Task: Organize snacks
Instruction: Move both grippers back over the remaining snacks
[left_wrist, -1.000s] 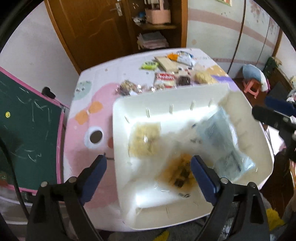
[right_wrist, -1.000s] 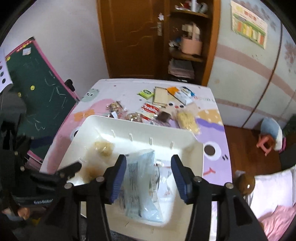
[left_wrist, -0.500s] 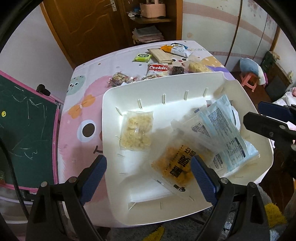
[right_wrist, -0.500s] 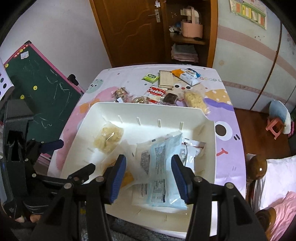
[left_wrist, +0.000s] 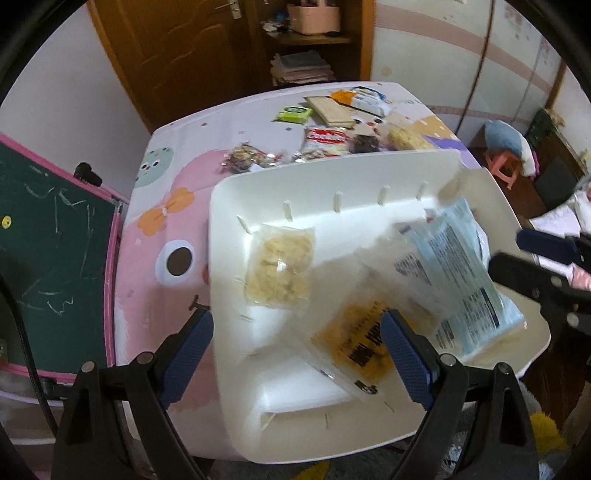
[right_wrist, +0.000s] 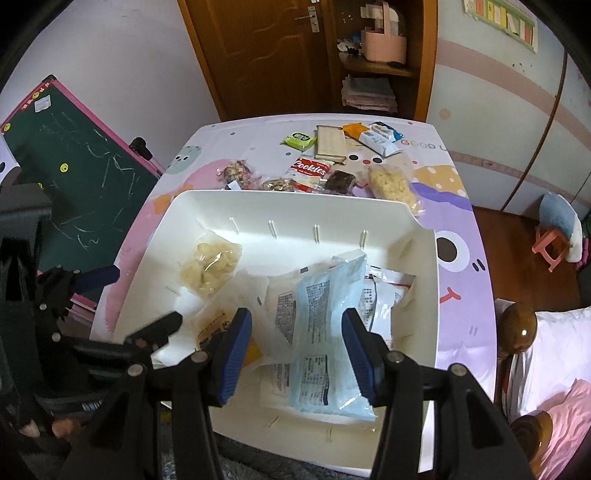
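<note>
Item: white bin (right_wrist: 421, 236) at the near edge of the counter (right_wrist: 461, 206), taking snacks.
Contents: pale puffs bag (right_wrist: 210, 264) at far left; orange pack (left_wrist: 364, 341) in the middle; blue pack (right_wrist: 325, 325) on top of white packs at right.
Right gripper (right_wrist: 297, 350): spread part way, straddling the blue pack; whether its pads touch the pack cannot be told.
Left gripper (left_wrist: 295, 358): spread wide, empty, over the bin's near left rim.
Step, as judged: settling the blue pack flat. Best lower it clear of the orange pack, then draw the fingers straight up so the film does not snag.
Still loose on the counter beyond the bin: cookies pack (right_wrist: 308, 170), green pack (right_wrist: 298, 139), wafer (right_wrist: 330, 144), brownie (right_wrist: 340, 181), nut bags (right_wrist: 238, 173), second puffs bag (right_wrist: 393, 184).
Obstacles: the bin's tall far wall stands between the grippers and the loose snacks; reaches must go over it. The two grippers sit close together.
</note>
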